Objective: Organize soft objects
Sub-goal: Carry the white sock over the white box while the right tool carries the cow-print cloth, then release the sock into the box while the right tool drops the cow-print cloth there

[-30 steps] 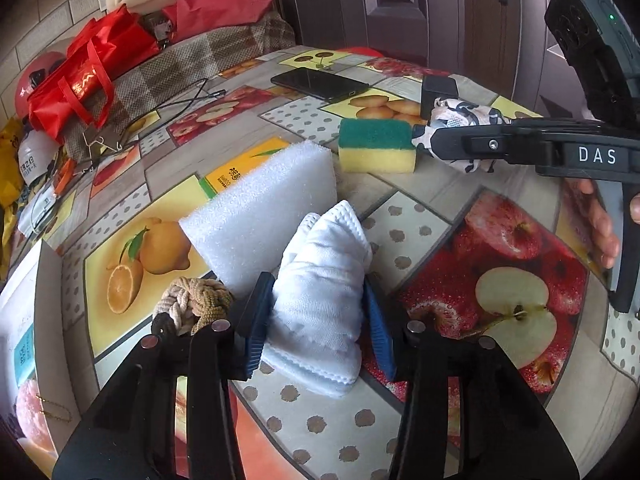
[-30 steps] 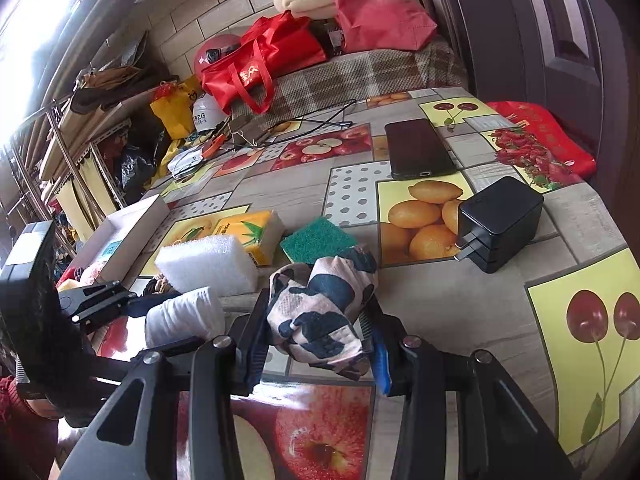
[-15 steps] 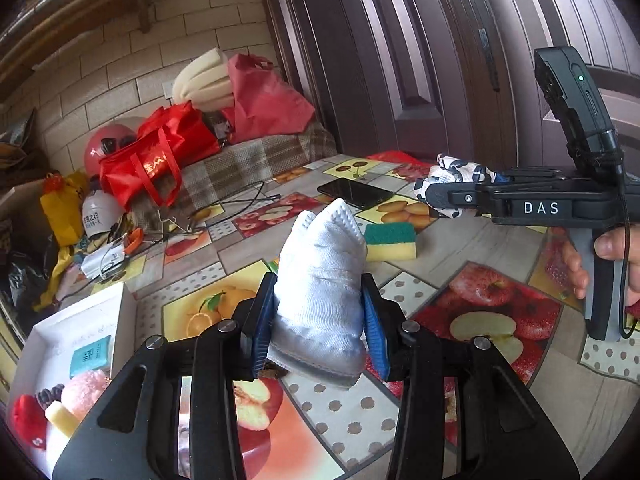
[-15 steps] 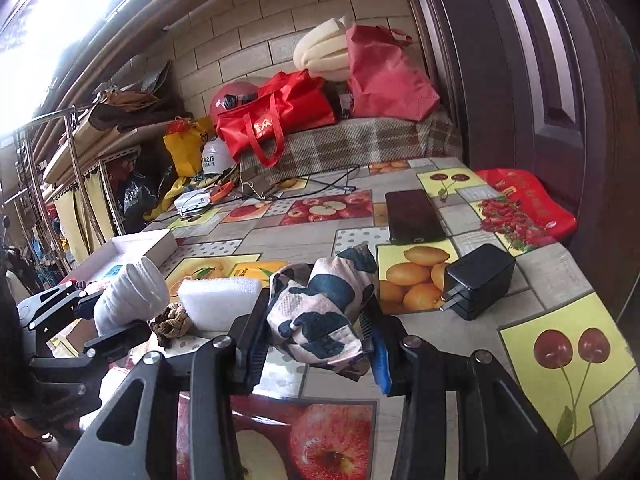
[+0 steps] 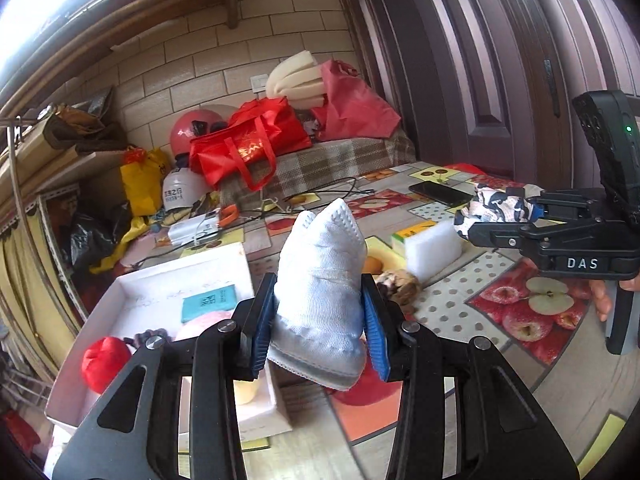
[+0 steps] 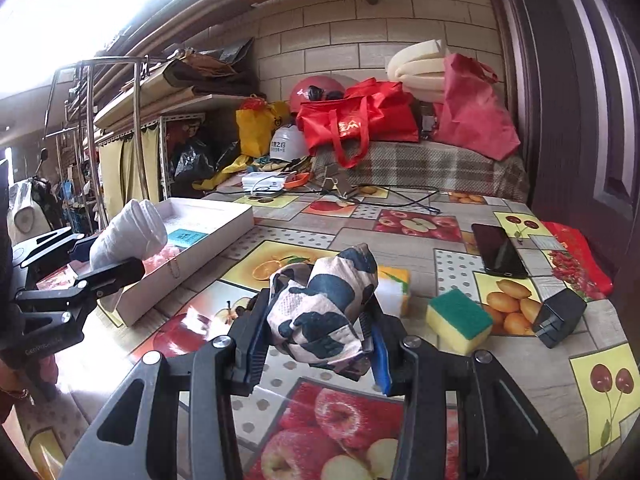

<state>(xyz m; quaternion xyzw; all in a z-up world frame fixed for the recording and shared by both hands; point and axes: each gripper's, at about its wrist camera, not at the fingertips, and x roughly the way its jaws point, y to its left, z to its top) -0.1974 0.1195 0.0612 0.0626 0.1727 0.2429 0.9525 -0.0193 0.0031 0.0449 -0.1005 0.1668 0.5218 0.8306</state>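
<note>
Above white box (image 5: 188,280), left gripper (image 5: 320,332) clamps white sock (image 5: 320,284), right gripper (image 6: 316,338) (marked "DAS") clamps spotted cloth (image 6: 324,304).

Black phone (image 6: 498,251), charger (image 6: 559,317), red bag (image 6: 356,122)

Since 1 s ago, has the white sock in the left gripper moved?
Yes. The white sock, clamped in the left gripper, has gone up off the table and left, from beside the white foam block toward the white box.

White letters "DAS" showing on the right gripper (image 5: 476,216) body at three o'clock, other print on the white helmet (image 5: 180,192) staying unreadable
</note>
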